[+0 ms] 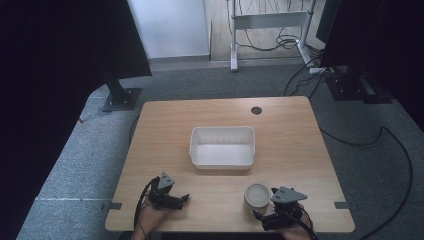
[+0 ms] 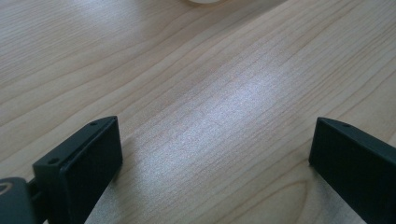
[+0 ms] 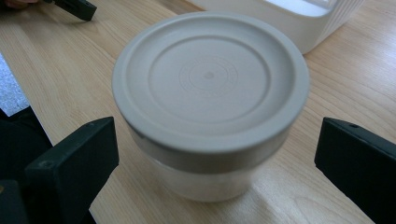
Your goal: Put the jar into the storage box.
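Underneath, pale wooden table [image 1: 300, 145], grey carpet [image 1: 80, 160].

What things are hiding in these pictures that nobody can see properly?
- Inside the jar: its lid covers it in the right gripper view.
- Far side of the white bin: cut off by that view's top edge.
- Pale object in the left gripper view: cropped by the top edge.
- Lid embossing: too blurred to read.

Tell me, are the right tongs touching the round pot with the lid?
Apart. The right gripper view shows wood on both sides between the open right tongs and the lidded pot.
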A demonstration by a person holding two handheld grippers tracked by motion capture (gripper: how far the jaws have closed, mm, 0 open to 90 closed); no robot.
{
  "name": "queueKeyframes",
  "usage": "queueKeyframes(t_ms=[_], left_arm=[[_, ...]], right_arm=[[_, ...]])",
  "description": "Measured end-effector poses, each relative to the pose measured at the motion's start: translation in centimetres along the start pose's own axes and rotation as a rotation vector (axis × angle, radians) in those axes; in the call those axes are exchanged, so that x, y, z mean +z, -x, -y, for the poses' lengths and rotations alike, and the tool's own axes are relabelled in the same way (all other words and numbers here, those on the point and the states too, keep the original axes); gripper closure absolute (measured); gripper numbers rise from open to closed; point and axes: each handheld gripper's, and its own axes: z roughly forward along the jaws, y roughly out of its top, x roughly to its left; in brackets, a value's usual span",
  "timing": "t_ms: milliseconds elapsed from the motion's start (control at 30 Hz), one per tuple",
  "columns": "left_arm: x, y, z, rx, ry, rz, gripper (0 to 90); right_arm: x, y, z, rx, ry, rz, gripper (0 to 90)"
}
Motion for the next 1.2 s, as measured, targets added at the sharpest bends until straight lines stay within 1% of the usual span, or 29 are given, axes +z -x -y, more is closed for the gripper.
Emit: queueKeyframes(t_ms=[200,533,633,733,833,933,1067,1200], left_arm=[[0.0,0.0,0.0,0.000,0.000,0.000,2.2],[0.0,0.0,0.0,0.000,0.000,0.000,2.2],[0.0,0.0,0.0,0.000,0.000,0.000,2.2],[0.0,0.0,0.0,0.000,0.000,0.000,2.2],[0.0,0.0,0.0,0.000,0.000,0.000,2.2],[0.0,0.0,0.0,0.000,0.000,0.000,2.2],[0.0,0.0,0.0,0.000,0.000,0.000,2.2],[0.0,0.0,0.0,0.000,0.000,0.000,2.2]], right_arm=[[0.7,0.0,-0.3,0.005,0.000,-0.007,0.0],[1.9,-0.1,-0.5,0.017,-0.029,-0.004,0.1],[2.2,-0.2,-0.6,0.014,-0.040,0.003,2.1],[2.5,-0.3,-0.6,0.013,-0.044,-0.002,7.8],[2.6,-0.5,-0.6,0.014,-0.041,0.016,8.5],[2.4,-0.8,-0.8,0.005,-0.045,0.046,9.0],[2.5,-0.9,-0.9,0.017,-0.041,0.056,9.0],[2.3,-0.9,-1.1,0.029,-0.020,0.066,9.0]])
